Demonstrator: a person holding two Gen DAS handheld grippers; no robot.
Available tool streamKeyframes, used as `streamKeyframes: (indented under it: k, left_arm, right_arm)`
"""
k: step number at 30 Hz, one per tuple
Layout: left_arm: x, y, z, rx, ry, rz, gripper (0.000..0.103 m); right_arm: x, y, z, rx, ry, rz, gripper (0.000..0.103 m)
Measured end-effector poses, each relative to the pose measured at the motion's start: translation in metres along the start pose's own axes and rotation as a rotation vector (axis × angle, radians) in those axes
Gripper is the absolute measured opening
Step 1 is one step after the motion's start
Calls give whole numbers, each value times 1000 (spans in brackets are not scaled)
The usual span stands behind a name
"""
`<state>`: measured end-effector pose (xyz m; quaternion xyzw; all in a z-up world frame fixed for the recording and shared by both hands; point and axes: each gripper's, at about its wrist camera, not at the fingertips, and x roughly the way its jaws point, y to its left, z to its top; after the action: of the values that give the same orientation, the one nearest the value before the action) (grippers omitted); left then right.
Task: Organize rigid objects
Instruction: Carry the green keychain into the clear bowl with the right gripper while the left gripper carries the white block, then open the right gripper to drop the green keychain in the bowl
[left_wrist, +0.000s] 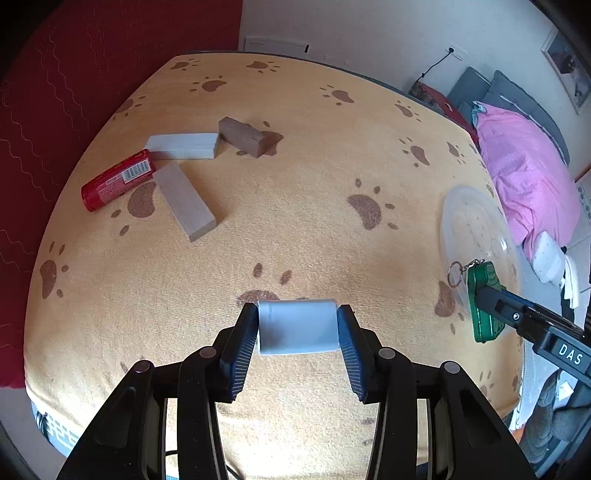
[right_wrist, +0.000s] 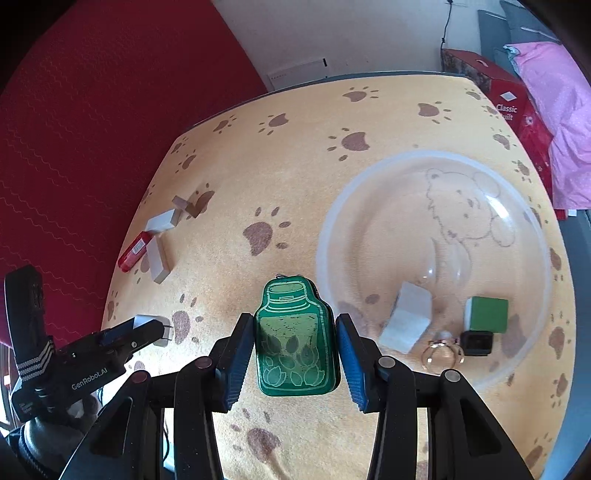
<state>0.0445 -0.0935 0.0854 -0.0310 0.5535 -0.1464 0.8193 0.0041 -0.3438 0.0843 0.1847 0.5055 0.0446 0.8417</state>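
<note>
The left gripper pinches a pale blue-grey block crosswise between its blue ribbed pads, held above the yellow paw-print cloth that covers the table. The right gripper clamps a green jar-shaped keychain tin by its sides, the tin upright with its key ring at the far end, just beside the rim of a clear plastic bowl printed with a bear outline. Inside the bowl lie a white block, a green cube, a small black cube and a ring. Well apart, near the cloth's far left edge, a red tube with a barcode lies against two light wooden blocks, with a brown block touching the farther one.
</note>
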Motion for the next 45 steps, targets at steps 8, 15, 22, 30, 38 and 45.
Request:
streamKeyframes:
  k: [8,15,22,30,38,45]
  left_arm:
    - [7,-31,-4,32,10,-20,45]
    - [12,-52,-6,50,15,-29,45]
    - [13,-72,-8,62,8,-35,45]
    - [16,-89,-12,68,10,-30,45]
    - [24,-113,-9,110,18,-42,45]
    - [31,-142,-2,173,25,-72,45]
  right_arm:
    - [-21,-51,6,86,-51,-68,48]
    - [-30,-85,12,126,-78,-116,48]
    - [-26,-115,18,136,-71,-146,49]
    - [-33,-130,14,167,-87,-133,54]
    - [-39,-142,0,197,-80,-125,54]
    - [-44,-151,-8,216,-73,-132,54]
